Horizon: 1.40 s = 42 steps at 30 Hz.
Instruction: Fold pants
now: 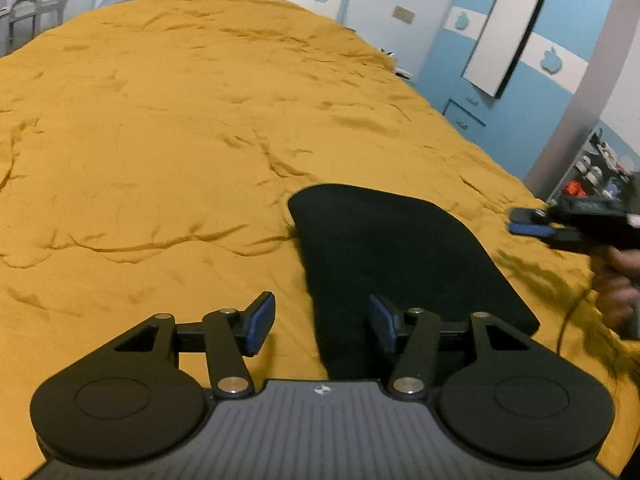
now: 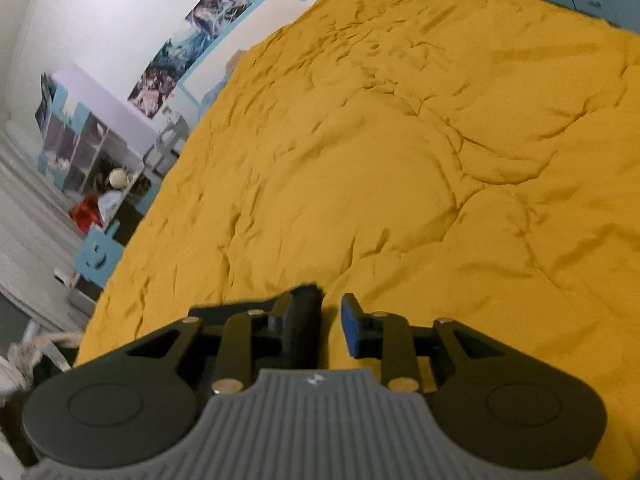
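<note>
The black pants lie folded into a compact dark slab on the mustard-yellow bedspread of the bed, toward the near right part of it; in the left wrist view they sit at about four o'clock from the middle of the picture. The left claw hangs over their near left edge with its jaws standing well apart, one blue pad over bare bedspread and the other over the black cloth, nothing pinched between them. At three o'clock in that view the right claw pokes in from the edge, just beyond the far right corner of the pants, with a hand behind it. In the right wrist view the right claw has its jaws partly apart; a fold of black cloth lies against the left finger, with a gap to the blue right pad, so nothing is clamped.
</note>
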Each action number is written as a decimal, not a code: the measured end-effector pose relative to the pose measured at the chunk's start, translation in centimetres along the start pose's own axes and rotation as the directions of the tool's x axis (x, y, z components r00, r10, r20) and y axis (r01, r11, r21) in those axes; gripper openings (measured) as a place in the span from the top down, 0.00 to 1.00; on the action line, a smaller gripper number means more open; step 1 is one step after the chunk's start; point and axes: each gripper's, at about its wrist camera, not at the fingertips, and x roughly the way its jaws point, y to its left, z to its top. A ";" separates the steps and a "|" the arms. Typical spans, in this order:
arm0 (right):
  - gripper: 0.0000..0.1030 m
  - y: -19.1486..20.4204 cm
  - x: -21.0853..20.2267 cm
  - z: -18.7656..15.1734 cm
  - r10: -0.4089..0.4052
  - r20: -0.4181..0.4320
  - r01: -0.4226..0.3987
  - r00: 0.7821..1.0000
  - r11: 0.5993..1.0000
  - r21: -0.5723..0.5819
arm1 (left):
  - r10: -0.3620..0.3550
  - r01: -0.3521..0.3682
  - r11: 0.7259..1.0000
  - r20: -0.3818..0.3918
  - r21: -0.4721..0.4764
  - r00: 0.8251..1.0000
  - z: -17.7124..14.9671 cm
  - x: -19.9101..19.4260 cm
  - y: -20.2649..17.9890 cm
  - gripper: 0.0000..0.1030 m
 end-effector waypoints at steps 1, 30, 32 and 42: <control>0.75 0.7 -0.7 -0.2 -0.008 0.001 0.008 1.000 1.000 -0.023 | -0.001 0.001 1.000 -0.001 -0.009 1.000 0.2 0.0 0.1 0.39; 0.51 -0.4 4.0 -5.6 0.150 -0.261 -0.136 0.954 0.988 0.073 | -0.381 0.283 0.845 -0.140 -0.454 0.914 1.8 10.2 5.9 0.21; 0.51 -0.6 4.6 -5.7 0.181 -0.277 -0.163 0.944 0.983 0.086 | -0.414 0.307 0.828 -0.144 -0.469 0.899 1.3 11.3 6.5 0.21; 0.51 -2.3 8.3 -5.6 0.341 -0.314 -0.283 0.886 0.934 0.217 | -0.551 0.438 0.749 -0.101 -0.497 0.828 1.1 13.9 6.7 0.20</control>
